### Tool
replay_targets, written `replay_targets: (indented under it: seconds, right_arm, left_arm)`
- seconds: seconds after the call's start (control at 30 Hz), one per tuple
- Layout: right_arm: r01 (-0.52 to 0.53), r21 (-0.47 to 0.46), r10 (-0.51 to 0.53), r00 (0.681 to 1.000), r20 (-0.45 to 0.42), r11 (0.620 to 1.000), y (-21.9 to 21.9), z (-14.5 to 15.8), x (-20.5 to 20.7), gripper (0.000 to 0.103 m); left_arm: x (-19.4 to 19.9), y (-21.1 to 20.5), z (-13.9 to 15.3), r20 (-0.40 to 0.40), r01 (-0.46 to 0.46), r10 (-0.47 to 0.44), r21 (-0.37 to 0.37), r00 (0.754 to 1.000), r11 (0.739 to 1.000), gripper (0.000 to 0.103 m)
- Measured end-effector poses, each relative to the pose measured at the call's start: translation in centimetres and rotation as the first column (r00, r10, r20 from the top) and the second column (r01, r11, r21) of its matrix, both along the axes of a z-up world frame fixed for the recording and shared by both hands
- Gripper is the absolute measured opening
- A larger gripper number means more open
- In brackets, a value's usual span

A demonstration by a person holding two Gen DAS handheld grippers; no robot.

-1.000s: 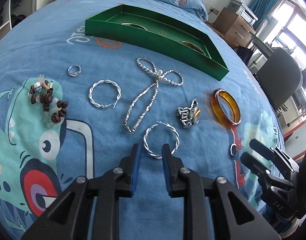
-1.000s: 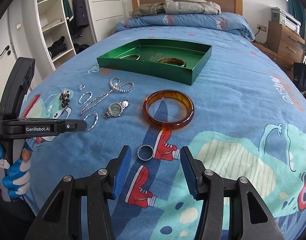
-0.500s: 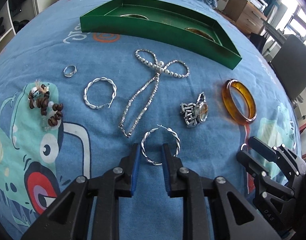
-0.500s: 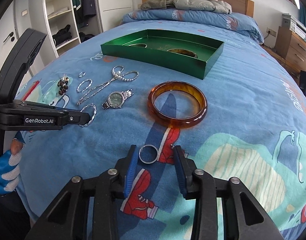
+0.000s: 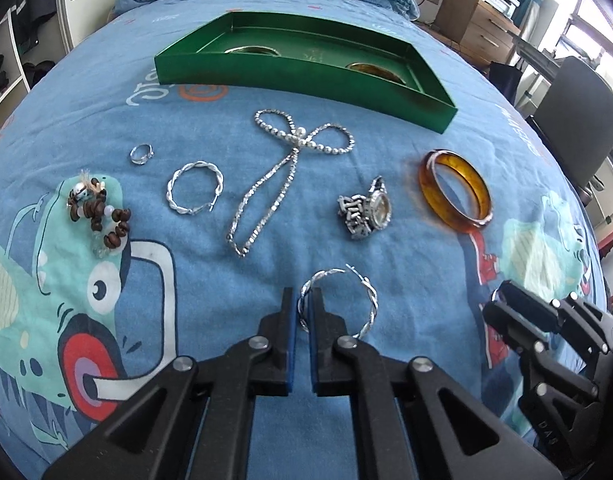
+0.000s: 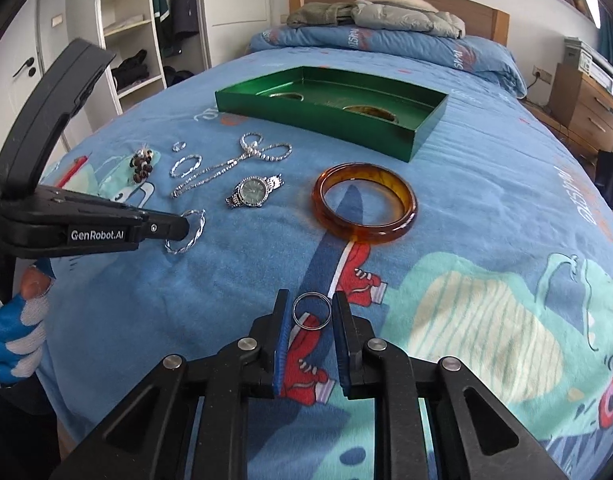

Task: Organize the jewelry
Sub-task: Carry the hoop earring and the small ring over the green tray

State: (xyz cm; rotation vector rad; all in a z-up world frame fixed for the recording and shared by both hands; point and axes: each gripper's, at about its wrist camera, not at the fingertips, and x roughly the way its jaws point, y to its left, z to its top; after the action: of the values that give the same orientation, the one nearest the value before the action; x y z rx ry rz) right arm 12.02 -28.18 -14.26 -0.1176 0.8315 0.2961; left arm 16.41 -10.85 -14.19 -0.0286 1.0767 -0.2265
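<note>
Silver hoop [image 5: 338, 304] in left tongs [image 5: 302, 308]

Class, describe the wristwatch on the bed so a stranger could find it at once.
Start at the green tray on the blue bedspread. Nearer lies an amber bangle; the watch sits just left of it. Unlike the rings and chains around it, it has a round dial.

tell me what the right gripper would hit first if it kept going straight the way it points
Probably the small plain silver ring, already between the closing right gripper jaws. Beyond it lies the amber bangle, though depth is uncertain.
</note>
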Motion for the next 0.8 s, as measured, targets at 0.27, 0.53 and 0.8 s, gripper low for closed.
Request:
replay_targets:
  seconds: [0.27, 0.53, 0.8]
  right_arm:
    - [0.040, 0.009, -0.041, 0.997, 0.068, 0.999, 0.1, 3.1, -1.5, 0.020]
    - [0.039, 0.004, -0.039, 0.990, 0.135, 0.999, 1.0, 6.4, 0.0, 0.020]
    - [0.078, 0.025, -0.082, 0.982, 0.169, 0.997, 1.2, 8.5, 6.3, 0.020]
  left_arm:
    - [-1.8, 0.4, 3.3, 0.090, 0.032, -0.032, 0.005, 0.995, 0.999, 0.004]
    - [0.6, 2.6, 6.7, 0.151, -0.004, 0.009, -0.034, 0.989, 0.999, 0.004]
    - [8.6, 4.2, 8.9, 0.204, -0.043, 0.053, -0.057, 0.978, 0.997, 0.004]
